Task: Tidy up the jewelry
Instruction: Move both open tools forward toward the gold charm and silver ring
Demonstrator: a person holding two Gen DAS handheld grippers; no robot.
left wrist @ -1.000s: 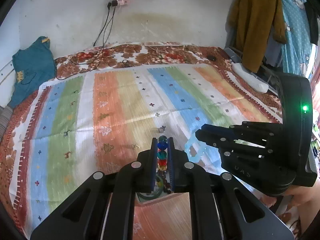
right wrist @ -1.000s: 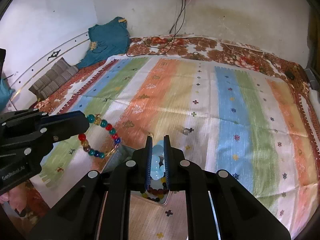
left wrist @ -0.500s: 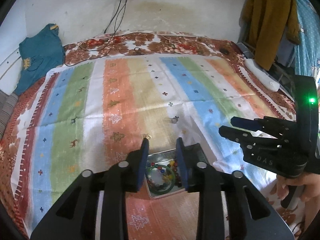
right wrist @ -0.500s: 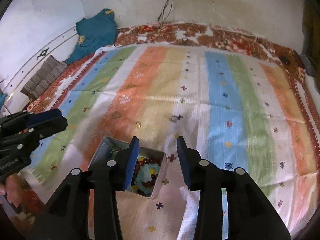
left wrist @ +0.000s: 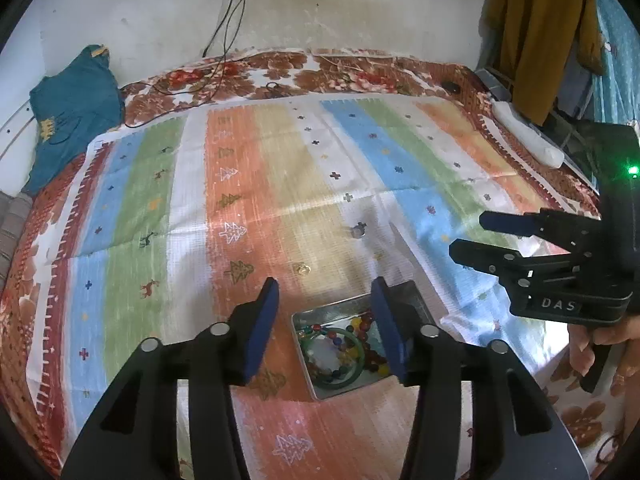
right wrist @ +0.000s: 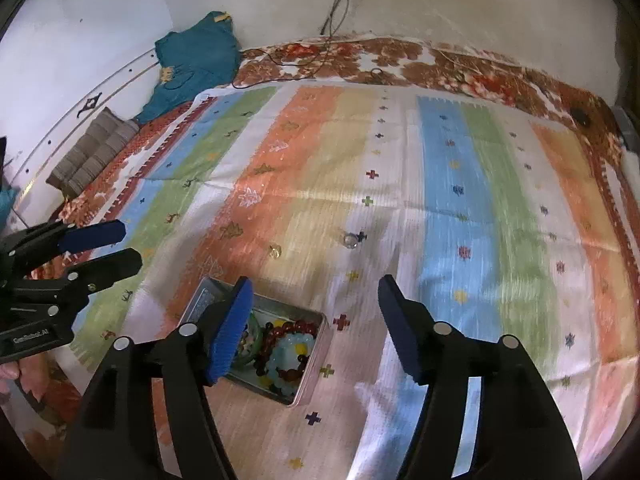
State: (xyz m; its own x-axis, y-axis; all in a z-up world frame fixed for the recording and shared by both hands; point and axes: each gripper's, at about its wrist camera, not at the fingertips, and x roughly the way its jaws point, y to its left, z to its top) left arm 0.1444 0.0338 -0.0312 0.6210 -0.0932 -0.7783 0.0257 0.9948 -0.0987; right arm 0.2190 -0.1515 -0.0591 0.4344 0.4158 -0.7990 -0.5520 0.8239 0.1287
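Left wrist view shows both our claws, left (left wrist: 324,304) and right (left wrist: 476,234), spread apart and empty above the rectangular metal tin (left wrist: 354,306) of beaded bracelets on the bed, so we could miss the two small rings (left wrist: 357,231) lying loose on the striped cloth beyond.

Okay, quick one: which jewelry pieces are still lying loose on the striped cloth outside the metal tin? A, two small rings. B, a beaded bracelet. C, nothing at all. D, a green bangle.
A: a gold ring and a silver ring lie on the striped cloth beyond the metal tin; the bracelets and bangle sit inside it.
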